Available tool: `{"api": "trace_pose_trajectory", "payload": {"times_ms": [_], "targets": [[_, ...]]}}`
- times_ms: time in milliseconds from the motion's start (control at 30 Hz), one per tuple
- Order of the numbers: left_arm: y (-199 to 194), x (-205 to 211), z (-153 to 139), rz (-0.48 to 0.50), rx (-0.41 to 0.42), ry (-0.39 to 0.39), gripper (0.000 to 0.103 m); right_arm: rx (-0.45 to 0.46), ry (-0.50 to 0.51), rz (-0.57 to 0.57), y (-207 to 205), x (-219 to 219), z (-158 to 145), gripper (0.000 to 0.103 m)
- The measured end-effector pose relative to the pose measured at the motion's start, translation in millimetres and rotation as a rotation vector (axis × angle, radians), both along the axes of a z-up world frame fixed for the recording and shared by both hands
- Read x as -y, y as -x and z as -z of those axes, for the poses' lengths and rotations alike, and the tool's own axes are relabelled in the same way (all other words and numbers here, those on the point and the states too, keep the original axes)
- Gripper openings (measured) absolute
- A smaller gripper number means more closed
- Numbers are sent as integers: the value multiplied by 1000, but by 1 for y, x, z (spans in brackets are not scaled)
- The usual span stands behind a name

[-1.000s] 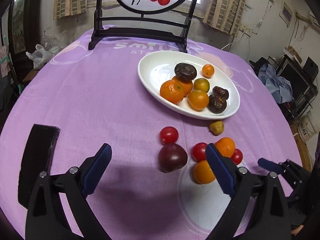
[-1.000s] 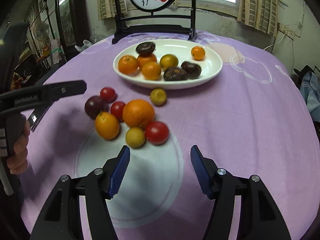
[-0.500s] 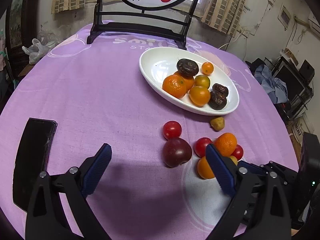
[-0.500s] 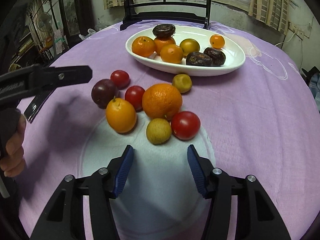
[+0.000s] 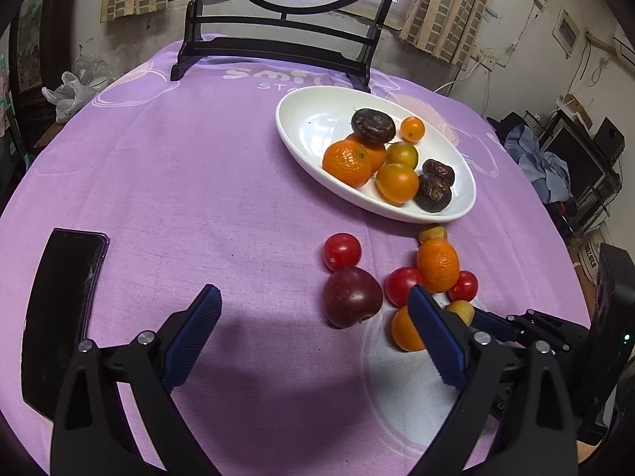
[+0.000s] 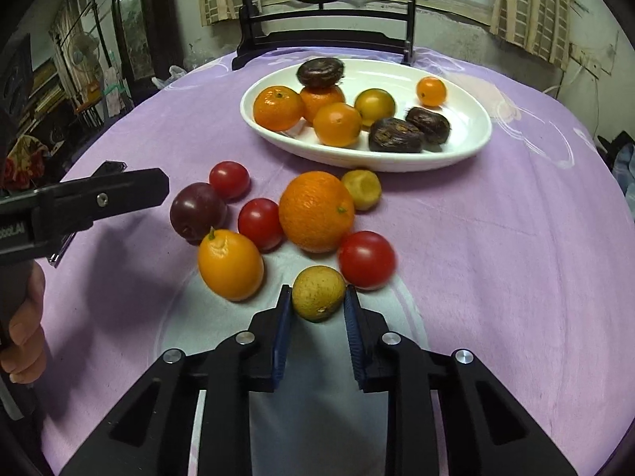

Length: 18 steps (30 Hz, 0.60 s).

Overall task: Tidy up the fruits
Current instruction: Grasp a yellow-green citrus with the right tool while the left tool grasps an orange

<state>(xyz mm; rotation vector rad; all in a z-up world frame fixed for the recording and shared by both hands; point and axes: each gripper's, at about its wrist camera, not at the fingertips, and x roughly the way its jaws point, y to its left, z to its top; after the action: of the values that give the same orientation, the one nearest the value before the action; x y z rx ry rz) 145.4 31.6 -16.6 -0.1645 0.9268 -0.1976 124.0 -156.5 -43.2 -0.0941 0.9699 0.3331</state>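
My right gripper (image 6: 317, 301) has its blue pads closed against a small yellow-green fruit (image 6: 318, 292) on the purple cloth. Loose fruit lies around it: a big orange (image 6: 316, 211), an oval orange fruit (image 6: 230, 263), three red tomatoes (image 6: 367, 260), a dark plum (image 6: 197, 212) and a small yellow fruit (image 6: 362, 189). The white oval plate (image 6: 468, 141) behind holds oranges and dark fruits. My left gripper (image 5: 313, 333) is open and empty, hovering just in front of the plum (image 5: 352, 296). The right gripper also shows in the left wrist view (image 5: 492, 319).
A black phone (image 5: 63, 301) lies on the cloth at the left. A dark wooden stand with a round painted screen (image 5: 278, 51) stands at the table's far edge. Clutter and cables sit beyond the table on the right.
My right gripper moved forward to the loose fruit and closed on the small yellow-green fruit. The left gripper stayed open and shifted slightly.
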Motion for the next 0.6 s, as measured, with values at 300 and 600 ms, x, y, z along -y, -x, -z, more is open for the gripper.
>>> {"api": "trace_pose_trajectory", "payload": {"times_ms": [300, 600], "targets": [[17, 31, 4, 89, -24, -23, 93, 16, 13, 12, 24, 24, -6, 27], [31, 61, 16, 88, -74, -79, 78, 35, -26, 39, 26, 47, -9, 27]]}}
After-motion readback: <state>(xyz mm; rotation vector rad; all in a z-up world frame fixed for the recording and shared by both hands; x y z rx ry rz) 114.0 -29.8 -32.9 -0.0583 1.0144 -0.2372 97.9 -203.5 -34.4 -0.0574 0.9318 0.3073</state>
